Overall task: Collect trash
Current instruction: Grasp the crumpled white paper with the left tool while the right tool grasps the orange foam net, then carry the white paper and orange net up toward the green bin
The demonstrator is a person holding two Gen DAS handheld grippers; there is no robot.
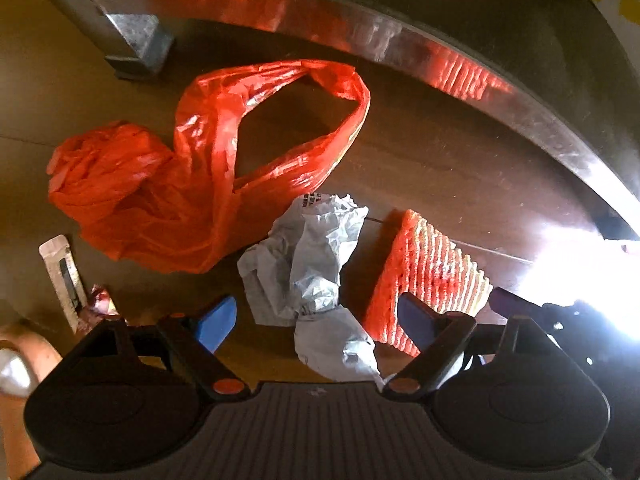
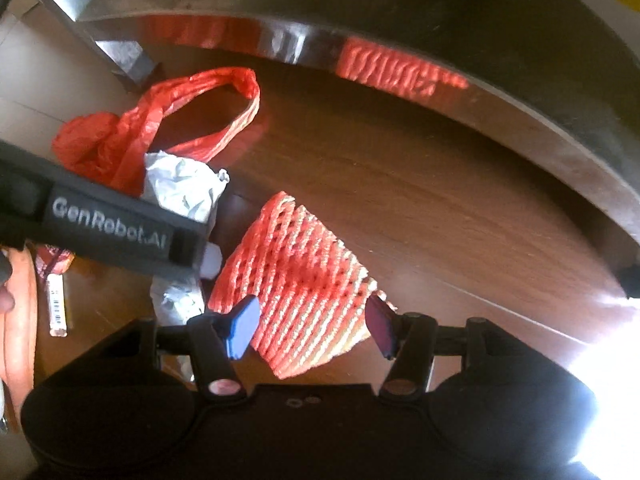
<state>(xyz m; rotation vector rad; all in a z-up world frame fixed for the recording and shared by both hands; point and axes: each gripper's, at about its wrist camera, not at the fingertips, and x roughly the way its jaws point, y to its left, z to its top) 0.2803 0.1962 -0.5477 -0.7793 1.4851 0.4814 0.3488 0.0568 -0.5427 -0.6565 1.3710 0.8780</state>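
1. Trash lay scattered on a dark wooden floor [image 1: 460, 168]: between the spread jaws of the left gripper [image 1: 316, 320] sat a crumpled grey-white wrapper [image 1: 308, 264], its lower end reaching in between the blue fingertips [image 1: 218, 320], with no pad seen touching it.
2. The right gripper [image 2: 312, 326] also had its jaws spread, one on each side of the near end of an orange foam net sleeve [image 2: 304, 280]; whether either pad touched the mesh could not be told.
3. In the left wrist view, the same orange foam net sleeve [image 1: 424, 276] lay just to the right of the wrapper, flat on the floor.
4. In the right wrist view, the left gripper's black body [image 2: 108, 224] crossed the left side of the frame, covering part of the crumpled grey-white wrapper [image 2: 184, 188].
5. Beyond the wrapper, a red plastic bag [image 1: 172, 176] lay crumpled, touching the wrapper's far edge, one handle loop open toward a metal rail.
6. That shiny metal rail [image 1: 360, 36] curved across the far side, standing on a metal leg [image 1: 140, 44] and reflecting the orange items.
7. At the far left lay a small white packet [image 1: 64, 276] beside a reddish scrap [image 1: 100, 304].
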